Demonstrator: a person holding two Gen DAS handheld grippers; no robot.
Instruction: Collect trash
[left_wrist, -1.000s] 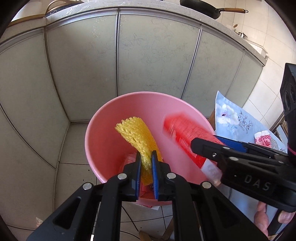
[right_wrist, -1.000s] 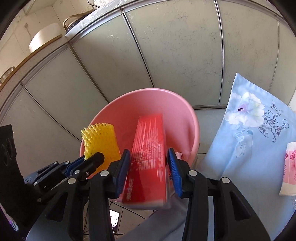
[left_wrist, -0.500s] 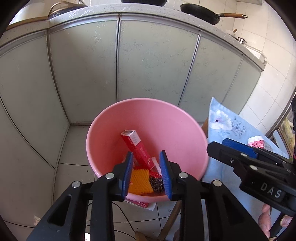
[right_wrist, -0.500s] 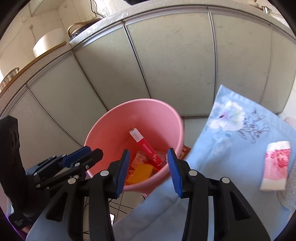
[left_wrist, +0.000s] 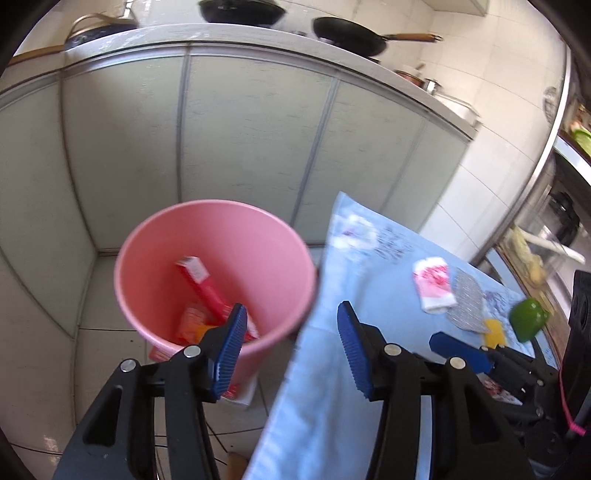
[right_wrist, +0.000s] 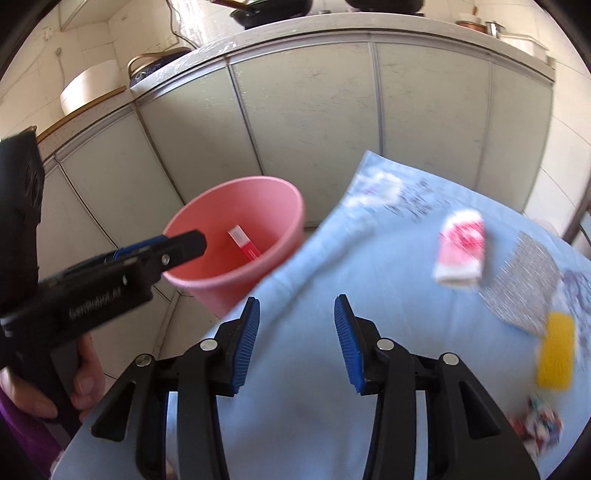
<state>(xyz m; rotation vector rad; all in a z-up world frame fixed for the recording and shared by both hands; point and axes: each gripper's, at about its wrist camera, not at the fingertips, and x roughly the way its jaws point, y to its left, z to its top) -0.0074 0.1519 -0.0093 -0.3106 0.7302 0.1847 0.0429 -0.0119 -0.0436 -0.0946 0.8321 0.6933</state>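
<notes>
A pink bin (left_wrist: 155, 240) stands on the floor beside the table; it also shows in the right wrist view (right_wrist: 280, 206). A red box (left_wrist: 201, 286) and orange wrappers (left_wrist: 190, 323) lie inside it. My left gripper (left_wrist: 290, 345) is open and empty over the table edge next to the bin. My right gripper (right_wrist: 295, 341) is open and empty above the blue cloth (right_wrist: 369, 280). On the cloth lie a red-and-white packet (right_wrist: 461, 253), a silver scrubber pad (right_wrist: 524, 284), a yellow sponge (right_wrist: 556, 356) and a crumpled colourful wrapper (right_wrist: 539, 421).
A green pepper-like object (left_wrist: 528, 323) sits at the table's far right. Grey cabinet doors (left_wrist: 240, 147) stand behind the bin, with pans on the counter (left_wrist: 347, 31). A paper scrap (left_wrist: 240, 393) lies on the tiled floor under the bin.
Both grippers let go: the yellow foam net and the red box dropped into the bin. Both then opened wider and swung right, over the blue cloth.
</notes>
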